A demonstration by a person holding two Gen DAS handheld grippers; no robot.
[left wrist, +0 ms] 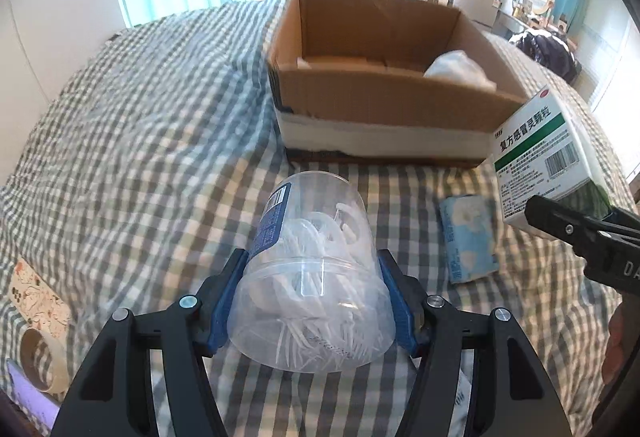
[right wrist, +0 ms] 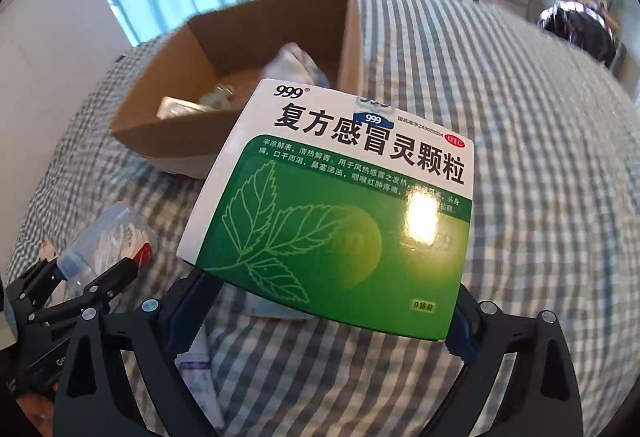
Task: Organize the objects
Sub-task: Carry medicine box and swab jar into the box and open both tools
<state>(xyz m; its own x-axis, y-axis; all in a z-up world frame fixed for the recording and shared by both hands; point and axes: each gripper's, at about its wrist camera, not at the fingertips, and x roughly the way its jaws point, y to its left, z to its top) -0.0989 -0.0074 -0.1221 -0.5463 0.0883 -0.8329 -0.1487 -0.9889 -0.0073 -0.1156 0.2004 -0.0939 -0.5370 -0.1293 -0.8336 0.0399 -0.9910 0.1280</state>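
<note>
My left gripper (left wrist: pixel 314 301) is shut on a clear plastic jar of white floss picks (left wrist: pixel 316 261) and holds it above the checked bedspread, short of the cardboard box (left wrist: pixel 384 113). The jar also shows at the left of the right wrist view (right wrist: pixel 104 237). My right gripper (right wrist: pixel 328 317) is shut on a green and white medicine box (right wrist: pixel 340 197) and holds it up to the right of the cardboard box (right wrist: pixel 168 133). The medicine box also shows at the right of the left wrist view (left wrist: pixel 548 157). The cardboard box holds a white bag (left wrist: pixel 460 71) and small items.
A blue tissue pack (left wrist: pixel 468 237) lies on the bed between the grippers. A tape roll (left wrist: pixel 42 365) and a patterned card (left wrist: pixel 38 301) lie at the left. A white tube (right wrist: pixel 200 377) lies under the right gripper. A dark bag (right wrist: pixel 580 29) sits far right.
</note>
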